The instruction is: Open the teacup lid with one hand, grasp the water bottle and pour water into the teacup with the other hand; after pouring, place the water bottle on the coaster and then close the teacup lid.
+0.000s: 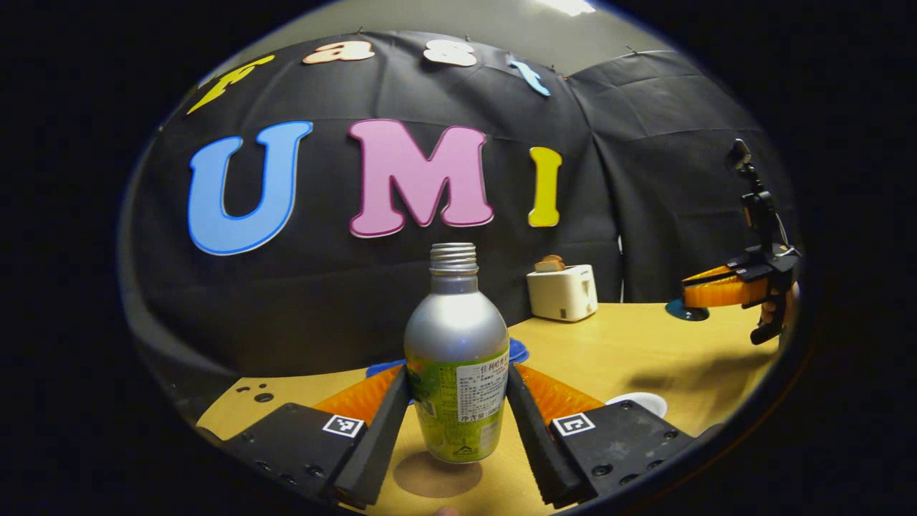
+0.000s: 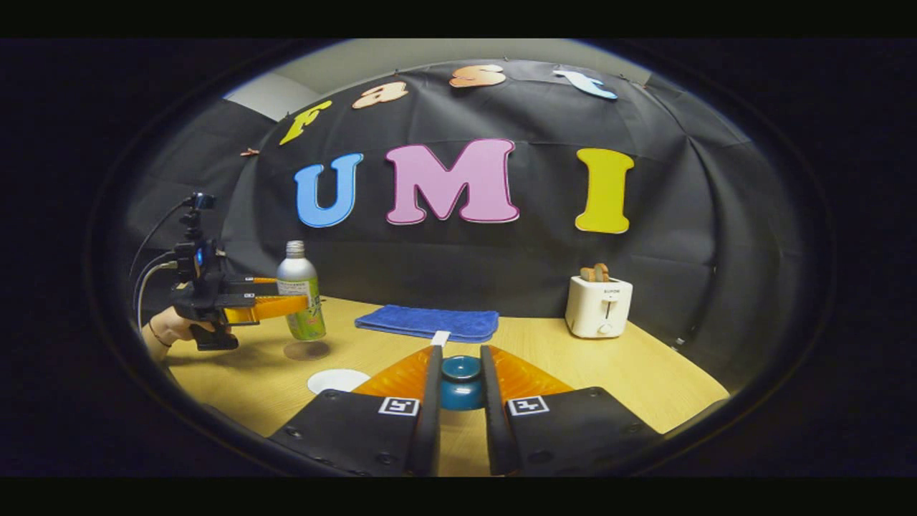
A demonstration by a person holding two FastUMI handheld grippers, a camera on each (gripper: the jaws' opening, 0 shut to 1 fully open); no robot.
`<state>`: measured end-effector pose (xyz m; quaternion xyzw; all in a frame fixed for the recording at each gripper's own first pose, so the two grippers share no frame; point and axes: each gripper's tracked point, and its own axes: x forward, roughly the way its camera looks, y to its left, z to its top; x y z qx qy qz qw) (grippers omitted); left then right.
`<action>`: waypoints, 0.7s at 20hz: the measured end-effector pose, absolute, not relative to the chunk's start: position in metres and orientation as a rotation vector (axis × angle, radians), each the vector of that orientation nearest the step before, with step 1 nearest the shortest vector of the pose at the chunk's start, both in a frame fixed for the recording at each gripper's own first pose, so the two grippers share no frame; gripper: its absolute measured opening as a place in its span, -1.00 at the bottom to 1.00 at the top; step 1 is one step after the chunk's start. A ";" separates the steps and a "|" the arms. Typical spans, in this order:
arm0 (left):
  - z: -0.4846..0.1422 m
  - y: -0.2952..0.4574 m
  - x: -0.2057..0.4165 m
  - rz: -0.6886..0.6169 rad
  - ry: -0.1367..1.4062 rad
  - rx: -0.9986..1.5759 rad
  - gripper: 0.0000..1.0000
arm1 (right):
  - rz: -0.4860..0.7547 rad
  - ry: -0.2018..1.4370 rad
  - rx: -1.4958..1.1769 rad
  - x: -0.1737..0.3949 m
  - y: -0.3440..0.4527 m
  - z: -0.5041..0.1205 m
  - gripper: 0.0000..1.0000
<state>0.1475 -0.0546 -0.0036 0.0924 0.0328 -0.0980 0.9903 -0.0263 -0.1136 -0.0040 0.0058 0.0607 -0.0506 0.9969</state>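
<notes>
Left to right in your right gripper view: 1 left gripper (image 2: pixel 283 307), jaws pinching 1 water bottle (image 2: pixel 299 290), which hangs just above the counter (image 2: pixel 630 373); 1 white coaster (image 2: pixel 338 380); 1 blue cloth (image 2: pixel 428 322); 1 teacup lid (image 2: pixel 460 383), clamped between your right gripper's (image 2: pixel 458 387) jaws; 1 toaster (image 2: pixel 598 306), 2 slices in it.

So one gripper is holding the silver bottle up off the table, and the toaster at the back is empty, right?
Not quite. The toaster isn't empty: the right gripper view shows slices of bread sticking out of its top. The rest holds: the left gripper grips the silver bottle, lifted above its shadow on the table.
</notes>
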 end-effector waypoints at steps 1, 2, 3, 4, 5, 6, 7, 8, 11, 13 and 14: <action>-0.010 -0.048 0.145 -0.189 0.074 0.162 0.61 | -0.103 0.122 0.013 -0.026 -0.115 -0.005 -0.40; -0.017 -0.042 0.145 -0.180 0.082 0.140 0.61 | -0.102 0.124 0.016 -0.026 -0.114 -0.006 -0.50; -0.023 -0.035 0.148 -0.168 0.088 0.124 0.61 | -0.101 0.128 0.017 -0.025 -0.114 -0.007 -0.40; -0.027 -0.029 0.152 -0.154 0.093 0.113 0.61 | -0.099 0.130 0.017 -0.025 -0.113 -0.008 -0.40; -0.030 -0.023 0.154 -0.145 0.095 0.106 0.61 | -0.098 0.132 0.015 -0.025 -0.112 -0.008 -0.40; -0.032 -0.022 0.155 -0.136 0.099 0.101 0.61 | -0.098 0.131 0.013 -0.025 -0.112 -0.008 -0.40; -0.035 -0.020 0.155 -0.131 0.107 0.097 0.61 | -0.097 0.131 0.013 -0.024 -0.112 -0.008 -0.40; -0.039 -0.020 0.155 -0.134 0.116 0.094 0.61 | -0.098 0.131 0.014 -0.024 -0.112 -0.008 -0.40; -0.042 -0.022 0.154 -0.140 0.127 0.077 0.63 | -0.100 0.136 0.012 -0.024 -0.113 -0.010 -0.40; -0.045 -0.018 0.156 -0.131 0.138 0.076 0.62 | -0.097 0.137 0.014 -0.024 -0.111 -0.010 -0.40; -0.047 -0.018 0.155 -0.128 0.142 0.072 0.62 | -0.096 0.136 0.014 -0.024 -0.111 -0.010 -0.40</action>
